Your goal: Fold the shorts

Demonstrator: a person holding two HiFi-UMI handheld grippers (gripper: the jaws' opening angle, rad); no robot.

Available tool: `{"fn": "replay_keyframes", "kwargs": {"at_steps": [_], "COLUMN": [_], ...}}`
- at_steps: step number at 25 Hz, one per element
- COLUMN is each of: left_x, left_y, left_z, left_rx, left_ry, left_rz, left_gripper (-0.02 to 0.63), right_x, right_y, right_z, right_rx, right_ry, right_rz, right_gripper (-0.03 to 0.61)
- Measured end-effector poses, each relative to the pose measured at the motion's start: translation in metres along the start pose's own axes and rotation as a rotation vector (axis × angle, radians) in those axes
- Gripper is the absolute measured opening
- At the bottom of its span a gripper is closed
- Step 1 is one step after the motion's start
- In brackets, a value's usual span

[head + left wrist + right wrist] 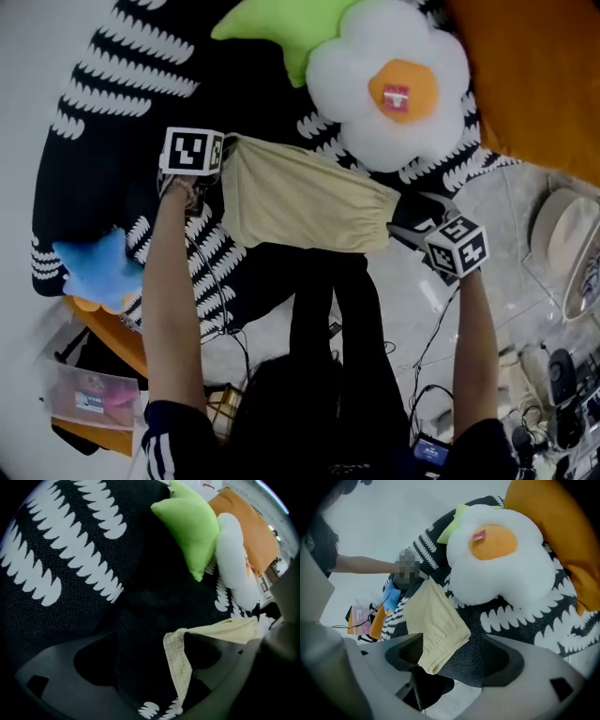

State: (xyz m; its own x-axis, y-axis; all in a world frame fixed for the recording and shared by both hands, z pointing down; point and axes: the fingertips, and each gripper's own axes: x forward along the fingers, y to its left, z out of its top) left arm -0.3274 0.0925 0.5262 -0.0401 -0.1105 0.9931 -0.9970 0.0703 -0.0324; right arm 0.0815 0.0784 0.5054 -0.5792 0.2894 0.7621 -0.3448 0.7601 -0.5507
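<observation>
Plainly the shorts (300,202) lie flat on the blanket (103,159) as a compact pale-yellow rectangle, stretched crosswise between the two grippers, just below the egg pillow (389,84) and the green cushion (281,23); that spot is the one open patch of blanket within easy reach of both arms. The left gripper (152,667) points straight down at the shorts' left end with its jaws spread wide; a corner of the cloth stands up between them, close against the right-hand jaw, but neither pad presses on it. The right gripper (452,660) comes in at a slant over the opposite end, jaws likewise spread; the gathered waistband end lies in the gap near one jaw, resting on the blanket and not pinched. One gripper at each short edge makes sense, since holding both ends keeps a fold square and the layers aligned; with both sets of jaws apart, the cloth rests under its own weight alone. Judging by the tidy outline, one fold looks done; a further fold would need fresh pinches at the corners; the raised left corner could flop over if nudged.
</observation>
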Motion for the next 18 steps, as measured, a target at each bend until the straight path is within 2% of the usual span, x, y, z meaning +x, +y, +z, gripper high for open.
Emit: {"fn": "replay_keyframes", "kwargs": {"at_steps": [2,4,6,9,11,13,18], "left_x": [-0.008,-0.018,-0.028,-0.042,-0.047,-0.050,-0.065], "left_y": [0.010,0.028,0.046,0.061,0.049,0.026,-0.058], "left_z": [-0.010,-0.023,-0.038,-0.042,-0.039,-0.036,-0.031], "left_rx": [0.007,0.037,0.024,-0.043,-0.032,0.061,0.416], "left_ry": [0.017,0.024,0.030,-0.019,-0.060,-0.080,-0.067], "left_rz": [-0.062,-0.076,-0.086,-0.087,-0.115,-0.153,-0.312], "left_gripper": [0.439,0.436,0.436,0.436,0.436,0.436,0.434], "right_x": [0.010,0.016,0.019,0.014,0.009,0.007,0.000], "right_y": [0.012,0.025,0.036,0.038,0.036,0.038,0.055], "right_z": [0.001,0.003,0.002,0.004,0.005,0.005,-0.011], "right_rx": [0.004,-0.010,-0.028,-0.030,-0.001,0.034,0.143], "right_ry": [0.005,0.019,0.032,0.012,-0.032,-0.075,-0.164], "right_rz": [0.021,0.030,0.030,0.008,-0.019,-0.041,-0.099], "right_gripper": [0.385,0.380,0.379,0.374,0.368,0.365,0.353]}}
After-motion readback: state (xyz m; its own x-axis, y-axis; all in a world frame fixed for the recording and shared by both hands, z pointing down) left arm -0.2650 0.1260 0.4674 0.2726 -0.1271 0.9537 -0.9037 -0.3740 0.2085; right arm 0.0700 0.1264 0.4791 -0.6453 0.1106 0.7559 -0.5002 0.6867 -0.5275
